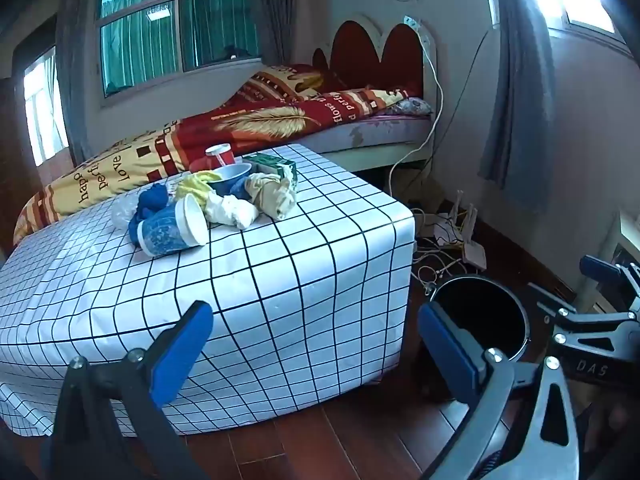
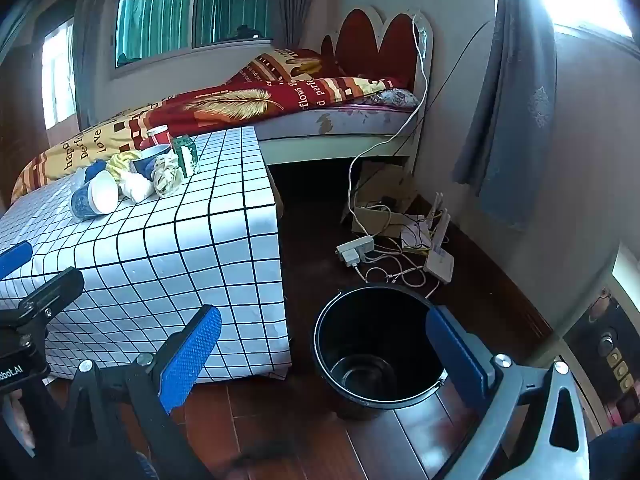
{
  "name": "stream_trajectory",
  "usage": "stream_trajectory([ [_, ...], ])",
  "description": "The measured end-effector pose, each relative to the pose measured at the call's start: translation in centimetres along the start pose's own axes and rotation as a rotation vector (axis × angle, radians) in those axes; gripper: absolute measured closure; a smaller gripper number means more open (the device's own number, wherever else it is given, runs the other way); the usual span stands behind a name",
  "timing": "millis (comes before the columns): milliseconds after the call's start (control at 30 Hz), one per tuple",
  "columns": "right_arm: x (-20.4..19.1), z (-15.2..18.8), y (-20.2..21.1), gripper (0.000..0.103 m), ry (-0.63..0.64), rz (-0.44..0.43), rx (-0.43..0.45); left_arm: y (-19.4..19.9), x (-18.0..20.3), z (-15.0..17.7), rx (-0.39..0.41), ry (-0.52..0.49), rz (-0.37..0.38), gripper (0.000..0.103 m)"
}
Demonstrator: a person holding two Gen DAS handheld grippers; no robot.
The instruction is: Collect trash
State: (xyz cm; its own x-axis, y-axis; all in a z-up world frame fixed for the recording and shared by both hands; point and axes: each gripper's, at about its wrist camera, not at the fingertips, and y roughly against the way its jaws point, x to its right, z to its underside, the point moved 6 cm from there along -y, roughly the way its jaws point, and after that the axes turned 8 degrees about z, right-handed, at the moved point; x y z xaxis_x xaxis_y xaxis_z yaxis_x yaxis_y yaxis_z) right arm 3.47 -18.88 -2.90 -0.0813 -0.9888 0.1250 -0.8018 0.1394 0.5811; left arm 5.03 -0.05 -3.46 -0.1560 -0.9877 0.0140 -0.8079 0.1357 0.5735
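Gaping empty, both tongs (image 1: 316, 344) (image 2: 324, 350); trash pile (image 1: 208, 200) overlaps, bin (image 2: 380, 344) partly hidden.

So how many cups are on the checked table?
3. A blue paper cup lies on its side nearest the camera. A dark blue cup stands tilted in the pile's middle. A red cup stands at the back. More may hide under the crumpled rubbish.

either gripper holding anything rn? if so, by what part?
Nothing held. Left gripper and right gripper both stand wide open with nothing between the pads. The trash pile sits untouched on the checked table; the bin looks empty.
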Motion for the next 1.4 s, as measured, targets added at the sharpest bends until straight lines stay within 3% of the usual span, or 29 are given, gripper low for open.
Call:
stream_trajectory([
  [200, 0.0, -0.07, 0.1, 0.0, -0.004, -0.008, 0.005, 0.5, -0.39, 0.13, 0.034, 0.011, 0.001, 0.0],
  [1400, -0.05, -0.25, 0.24, 0.0, 0.001, -0.002, 0.008, 0.26, -0.34, 0.55, 0.012, 0.009, -0.011, 0.0],
])
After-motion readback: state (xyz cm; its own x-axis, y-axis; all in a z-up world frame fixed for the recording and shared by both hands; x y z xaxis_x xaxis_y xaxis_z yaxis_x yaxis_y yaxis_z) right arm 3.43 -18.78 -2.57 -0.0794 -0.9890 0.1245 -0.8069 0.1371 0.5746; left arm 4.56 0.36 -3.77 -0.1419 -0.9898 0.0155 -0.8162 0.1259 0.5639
